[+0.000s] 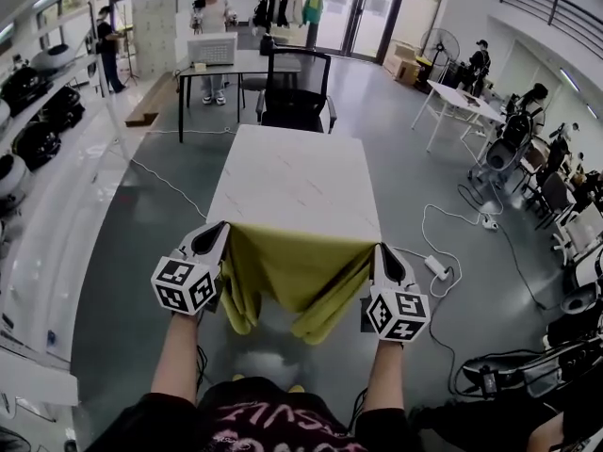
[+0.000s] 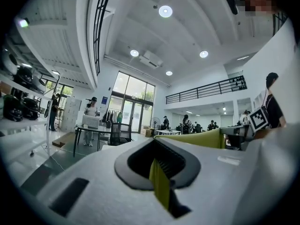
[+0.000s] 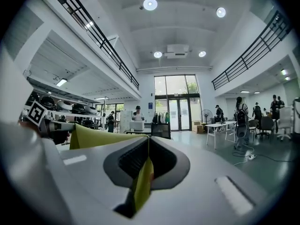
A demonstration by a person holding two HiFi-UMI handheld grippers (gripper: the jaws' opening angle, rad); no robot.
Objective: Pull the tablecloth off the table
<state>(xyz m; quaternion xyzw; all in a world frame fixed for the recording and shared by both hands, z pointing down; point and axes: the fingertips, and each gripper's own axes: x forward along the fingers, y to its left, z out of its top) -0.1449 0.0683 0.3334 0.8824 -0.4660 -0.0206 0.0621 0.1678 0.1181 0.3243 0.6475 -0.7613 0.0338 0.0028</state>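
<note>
A yellow-green tablecloth (image 1: pixel 287 271) hangs off the near edge of the white table (image 1: pixel 297 182), stretched between my two grippers and sagging in folds below. My left gripper (image 1: pixel 220 231) is shut on the cloth's left corner, a thin fold of tablecloth (image 2: pixel 161 184) pinched between its jaws. My right gripper (image 1: pixel 378 251) is shut on the right corner, with a strip of tablecloth (image 3: pixel 142 184) clamped in its jaws. Nearly the whole tabletop is bare; only the near edge touches the cloth.
A black chair (image 1: pixel 296 92) stands at the table's far end, with a second table (image 1: pixel 236 64) behind it. A power strip (image 1: pixel 438 267) and cables lie on the floor to the right. Shelves (image 1: pixel 28 111) line the left. People stand in the background.
</note>
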